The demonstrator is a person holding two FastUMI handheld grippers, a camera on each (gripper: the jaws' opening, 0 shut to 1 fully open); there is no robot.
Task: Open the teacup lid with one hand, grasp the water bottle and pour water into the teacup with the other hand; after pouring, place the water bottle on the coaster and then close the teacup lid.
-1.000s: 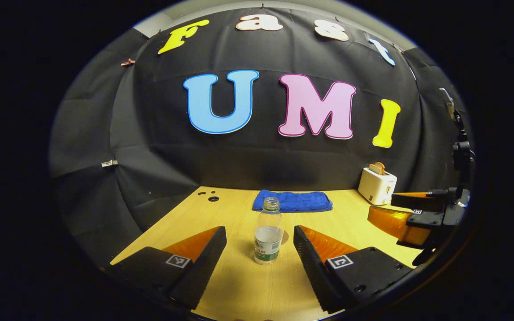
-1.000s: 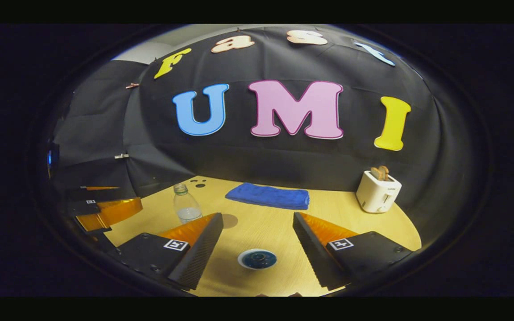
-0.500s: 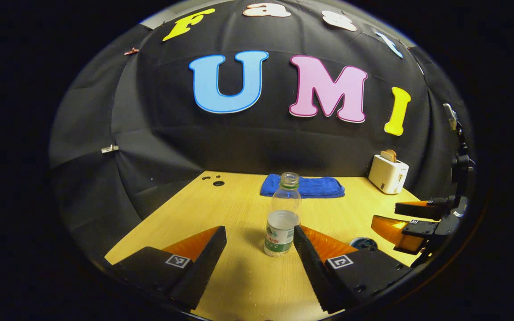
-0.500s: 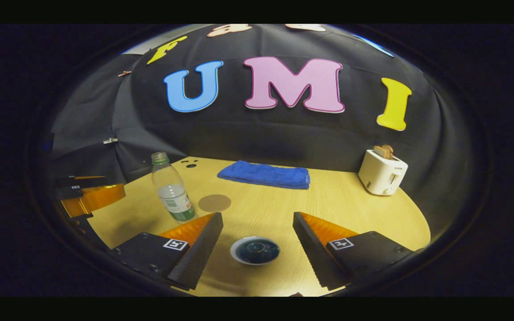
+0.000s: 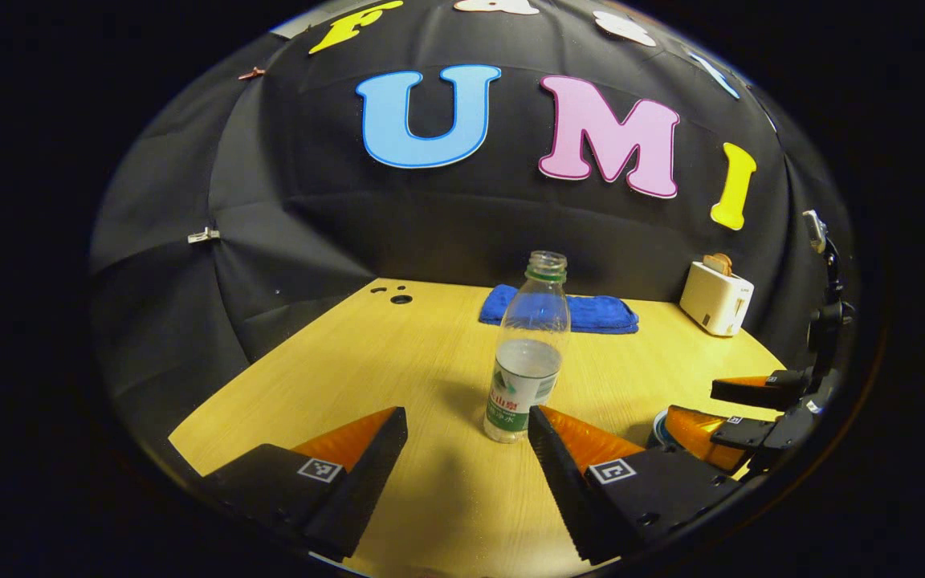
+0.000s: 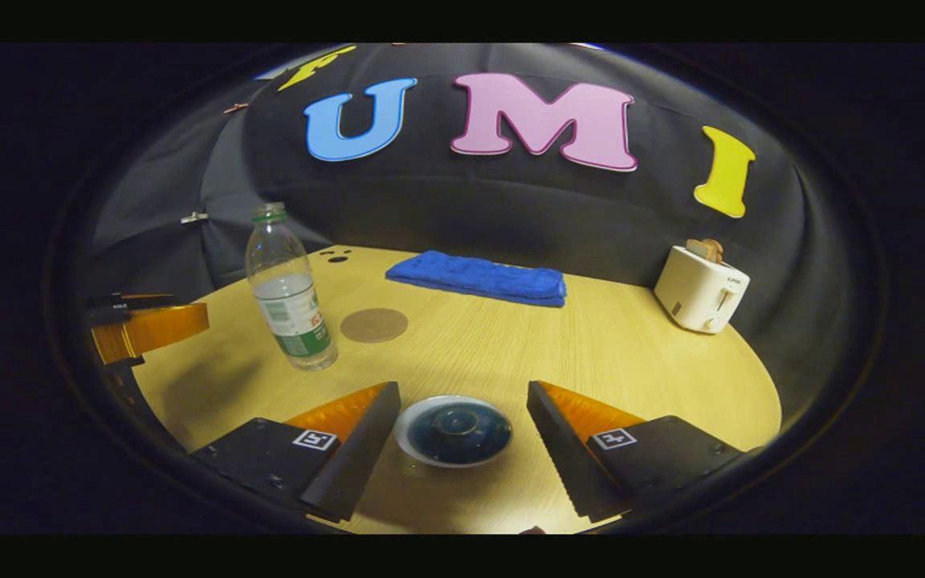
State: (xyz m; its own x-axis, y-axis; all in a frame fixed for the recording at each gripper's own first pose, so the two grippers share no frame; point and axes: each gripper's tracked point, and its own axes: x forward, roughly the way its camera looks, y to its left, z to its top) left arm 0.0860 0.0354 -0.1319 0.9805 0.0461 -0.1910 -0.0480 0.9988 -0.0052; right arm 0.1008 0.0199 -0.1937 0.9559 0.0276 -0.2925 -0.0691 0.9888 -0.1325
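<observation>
1. Now both of your claws have come down and forward over the last second. In the left gripper view the water bottle has grown from a small shape at lower centre to a tall one standing just ahead of the left claw. It sits a little right of centre, with its base close to that claw's right-hand finger.

2. Your left claw is wide open with nothing between its fingers. The bottle is upright on the worktop, uncapped and roughly half full. It is off your centre line, so in my judgement you need a small shift right before closing.

3. In the right gripper view the teacup lid has moved up into the gap of the right claw at bottom centre. That claw is open too, with fingers on either side of the lid. I cannot tell whether they touch it.

4. The lid is still on the teacup, so the first step is not yet done; you are lined up for it.

5. The coaster, the brown disc left of centre in the right gripper view, lies bare just beside the bottle, ready for later.

6. The blue towel and the toaster sit well back near the wall, clear of your work.
</observation>
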